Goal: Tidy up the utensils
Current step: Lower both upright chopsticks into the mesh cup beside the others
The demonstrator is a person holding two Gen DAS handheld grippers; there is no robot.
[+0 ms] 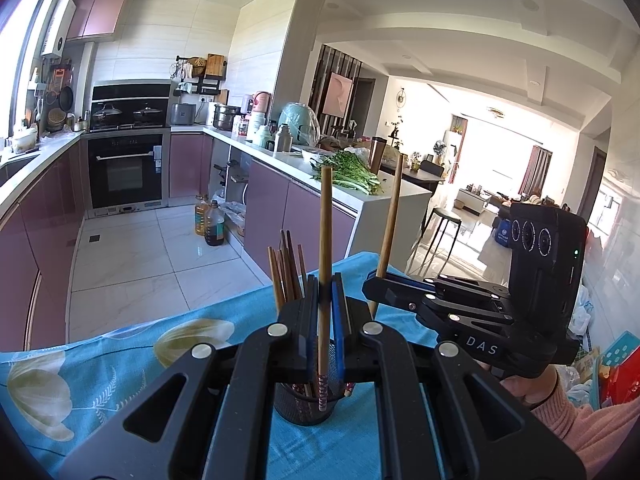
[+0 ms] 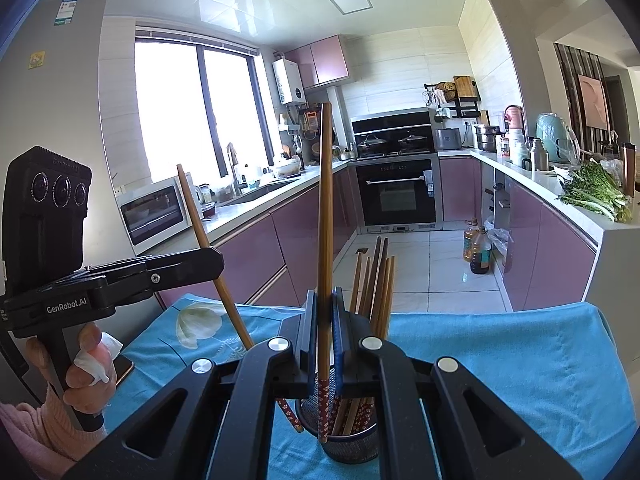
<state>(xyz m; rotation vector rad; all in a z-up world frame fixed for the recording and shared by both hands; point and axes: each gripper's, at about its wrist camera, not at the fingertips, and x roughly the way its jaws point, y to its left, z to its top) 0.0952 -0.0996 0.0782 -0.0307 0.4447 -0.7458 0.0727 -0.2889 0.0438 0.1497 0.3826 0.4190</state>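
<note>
Blue floral tablecloth carries the mesh chopstick holder, already stocked. Left gripper is clamped on one upright chopstick; right gripper likewise clamps another chopstick, both poised above the holder, evidently for insertion.

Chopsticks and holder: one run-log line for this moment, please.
left hand-held gripper: shut on chopstick | right hand-held gripper: shut on chopstick | mesh holder: on blue cloth
</note>
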